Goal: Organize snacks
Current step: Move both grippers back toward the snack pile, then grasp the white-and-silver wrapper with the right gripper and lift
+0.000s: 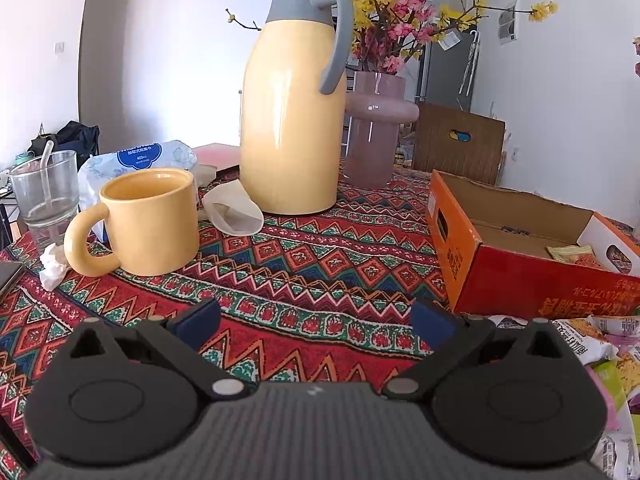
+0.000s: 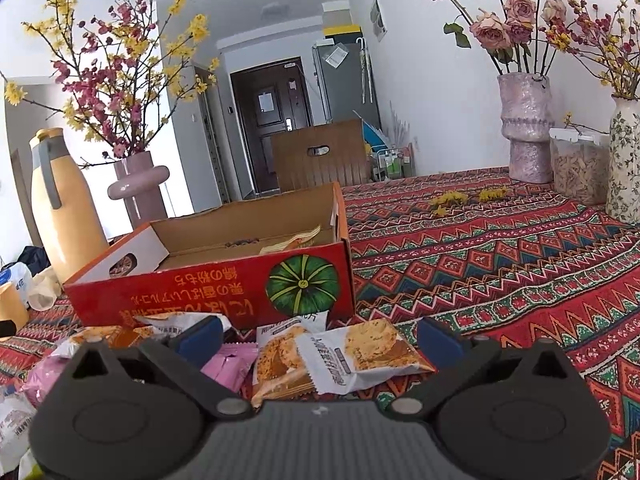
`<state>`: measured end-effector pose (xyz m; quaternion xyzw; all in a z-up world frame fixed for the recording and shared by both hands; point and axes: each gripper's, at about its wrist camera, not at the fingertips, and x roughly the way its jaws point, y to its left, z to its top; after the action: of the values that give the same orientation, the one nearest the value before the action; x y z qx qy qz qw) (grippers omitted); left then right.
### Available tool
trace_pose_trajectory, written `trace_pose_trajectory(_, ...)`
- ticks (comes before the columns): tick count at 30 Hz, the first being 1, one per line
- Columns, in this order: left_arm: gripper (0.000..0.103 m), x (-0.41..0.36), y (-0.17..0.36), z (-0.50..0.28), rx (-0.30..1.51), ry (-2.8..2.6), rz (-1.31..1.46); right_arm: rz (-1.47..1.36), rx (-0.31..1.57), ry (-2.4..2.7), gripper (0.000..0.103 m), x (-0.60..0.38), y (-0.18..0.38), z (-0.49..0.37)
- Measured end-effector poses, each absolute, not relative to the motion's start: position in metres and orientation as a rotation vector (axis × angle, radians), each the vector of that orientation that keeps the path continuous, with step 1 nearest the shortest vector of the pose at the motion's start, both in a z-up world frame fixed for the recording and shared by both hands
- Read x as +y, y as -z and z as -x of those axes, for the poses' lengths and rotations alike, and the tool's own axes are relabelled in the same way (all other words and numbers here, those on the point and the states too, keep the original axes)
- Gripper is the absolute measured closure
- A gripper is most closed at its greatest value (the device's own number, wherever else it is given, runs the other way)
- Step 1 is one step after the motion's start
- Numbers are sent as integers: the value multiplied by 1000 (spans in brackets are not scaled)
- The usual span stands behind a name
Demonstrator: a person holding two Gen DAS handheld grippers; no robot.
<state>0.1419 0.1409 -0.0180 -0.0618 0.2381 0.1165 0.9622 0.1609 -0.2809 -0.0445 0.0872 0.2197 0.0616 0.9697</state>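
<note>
Both the left gripper [image 1: 314, 322] and right gripper [image 2: 318, 338] are held spread and empty near the red box [image 2: 224, 284], snack packets [image 2: 348, 356] being heaped just before it.

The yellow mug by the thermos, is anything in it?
Cannot tell: the yellow mug stands upright and only its upper inner wall shows.

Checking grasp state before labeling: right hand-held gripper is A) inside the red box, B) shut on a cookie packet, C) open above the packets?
C: the right hand-held gripper stands open, its fingers apart over the cookie packet, short of the red box.
</note>
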Motion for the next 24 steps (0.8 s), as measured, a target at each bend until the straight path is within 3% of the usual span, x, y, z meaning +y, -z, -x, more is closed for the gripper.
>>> trace_pose_trajectory(14, 0, 142, 17, -137, 460, -204, 145, -57, 492, -92, 0, -278, 35, -150)
trace_pose_trajectory(24, 0, 142, 18, -137, 458, -204, 152, 8, 702, -130, 0, -285, 47, -210)
